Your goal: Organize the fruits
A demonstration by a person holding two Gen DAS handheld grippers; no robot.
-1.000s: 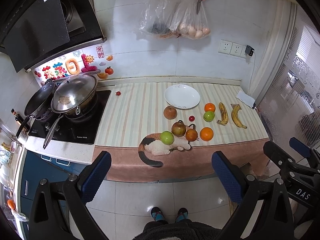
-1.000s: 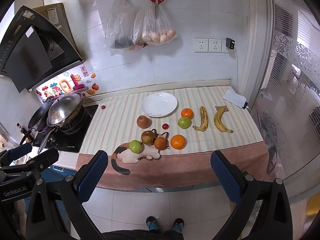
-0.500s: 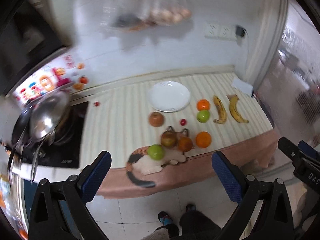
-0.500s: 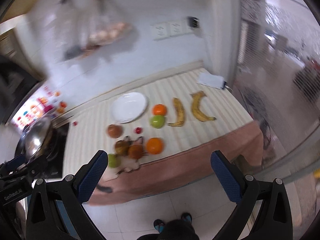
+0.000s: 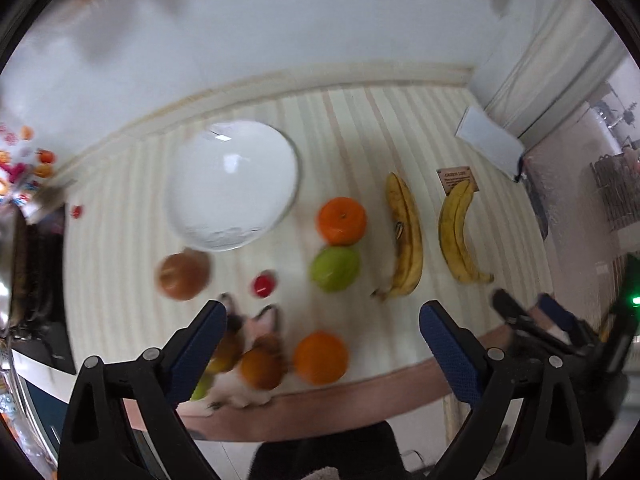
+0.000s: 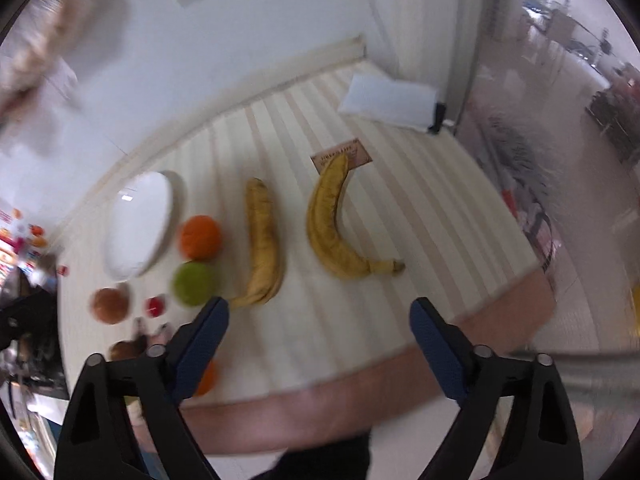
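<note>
Fruit lies on a striped counter around a white plate (image 5: 232, 184). In the left wrist view I see a far orange (image 5: 342, 221), a green fruit (image 5: 335, 268), a near orange (image 5: 320, 357), a brown fruit (image 5: 184, 276), a small red fruit (image 5: 263, 285) and two bananas (image 5: 406, 236) (image 5: 460, 232). My left gripper (image 5: 322, 320) hovers above the near orange, jaws wide and closing, holding nothing. My right gripper (image 6: 318, 314) hangs over bare counter in front of the two bananas (image 6: 262, 244) (image 6: 336, 224), also closing and empty.
A cat-shaped mat (image 5: 256, 344) under some fruit lies at the counter's front edge. A stove with pans (image 5: 24, 272) stands at the left. A folded white cloth (image 6: 388, 100) and a small card (image 6: 342, 156) lie at the back right. The right gripper (image 5: 560, 328) shows beside the left one.
Both grippers have swept down and in toward the counter, so the fruit looks much larger. Their jaws stand slightly narrower than before. The fruit itself has not moved.
</note>
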